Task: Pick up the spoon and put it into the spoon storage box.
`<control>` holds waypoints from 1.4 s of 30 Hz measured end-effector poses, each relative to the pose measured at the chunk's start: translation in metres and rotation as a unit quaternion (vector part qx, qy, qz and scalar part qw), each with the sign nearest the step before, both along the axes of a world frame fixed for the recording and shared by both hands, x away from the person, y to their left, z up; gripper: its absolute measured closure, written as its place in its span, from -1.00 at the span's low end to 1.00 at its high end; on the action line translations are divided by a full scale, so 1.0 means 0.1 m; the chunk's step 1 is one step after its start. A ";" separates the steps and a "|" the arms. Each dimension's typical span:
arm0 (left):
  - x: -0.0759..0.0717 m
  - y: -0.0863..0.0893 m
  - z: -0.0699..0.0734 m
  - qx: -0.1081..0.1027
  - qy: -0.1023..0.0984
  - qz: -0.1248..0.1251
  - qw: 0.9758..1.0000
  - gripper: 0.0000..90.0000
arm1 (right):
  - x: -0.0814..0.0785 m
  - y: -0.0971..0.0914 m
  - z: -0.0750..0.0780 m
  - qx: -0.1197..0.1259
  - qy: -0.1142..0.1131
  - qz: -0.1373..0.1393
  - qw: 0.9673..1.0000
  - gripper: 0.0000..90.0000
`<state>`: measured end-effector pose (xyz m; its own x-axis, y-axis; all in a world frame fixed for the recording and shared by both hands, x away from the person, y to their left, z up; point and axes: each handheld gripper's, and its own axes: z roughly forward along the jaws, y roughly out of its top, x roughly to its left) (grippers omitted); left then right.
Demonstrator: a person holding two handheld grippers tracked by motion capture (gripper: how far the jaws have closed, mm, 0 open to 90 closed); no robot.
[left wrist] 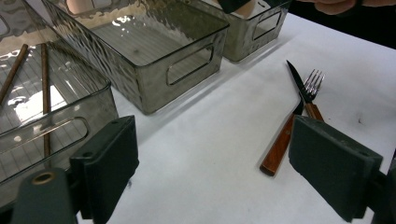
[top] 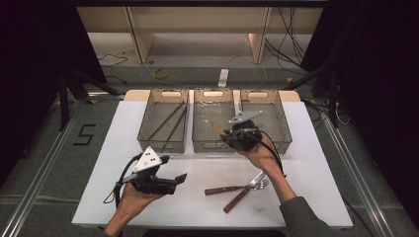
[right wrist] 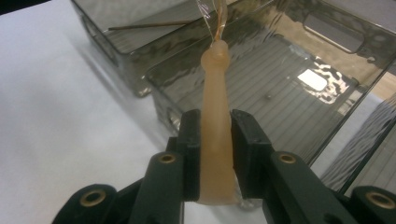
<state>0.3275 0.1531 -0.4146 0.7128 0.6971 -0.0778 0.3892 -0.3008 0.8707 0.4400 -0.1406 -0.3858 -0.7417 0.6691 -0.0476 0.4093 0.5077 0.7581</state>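
Left gripper (top: 180, 178): nearest the viewer, resting in the person's left hand low over the white table (top: 123, 197); jaws stand wide with nothing between them.
Knife (top: 225, 189) and fork (top: 244, 191): wooden-handled, crossed on the table in front of the bins, untouched; in the left gripper view they lie just past the right-hand jaw.
Right gripper (right wrist: 215, 140): jaws narrow, clamped on the pale tan handle of a utensil (right wrist: 215, 121); its clear tip points away from the jaws.
Utensil location: held in the air over the front part of the middle bin (top: 197, 143), not resting on anything.
Left bin (top: 146, 133): holds brown chopsticks (top: 168, 121).
Right bin (top: 284, 133): contents cannot be told.
Step in hand: judged as sorting cutlery, with the utensil being carried to a bin.
Next move: likely calls for lowering the utensil inside the middle bin's walls, then spreading the jaws to release it flat.
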 end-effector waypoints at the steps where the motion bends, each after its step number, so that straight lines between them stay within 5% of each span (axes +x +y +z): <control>1: 0.00 0.00 0.00 -0.002 -0.002 0.001 1.000 -0.66 | 0.03 0.01 0.01 0.001 0.001 -0.003 1.000 0.67; 12: 0.00 0.03 0.02 -0.016 -0.010 0.008 1.000 -0.66 | 0.27 0.08 0.10 -0.001 0.006 -0.026 1.000 0.66; 42: -0.01 0.04 0.03 -0.022 -0.020 0.016 0.999 -0.66 | 0.63 0.20 -0.14 -0.035 0.046 -0.066 0.996 0.66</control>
<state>0.3267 0.1576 -0.4120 0.6929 0.7165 -0.0806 0.3634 -0.2505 0.8974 0.5026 -0.1204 -0.3997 -0.6508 0.7584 -0.0348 0.5415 0.4958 0.6789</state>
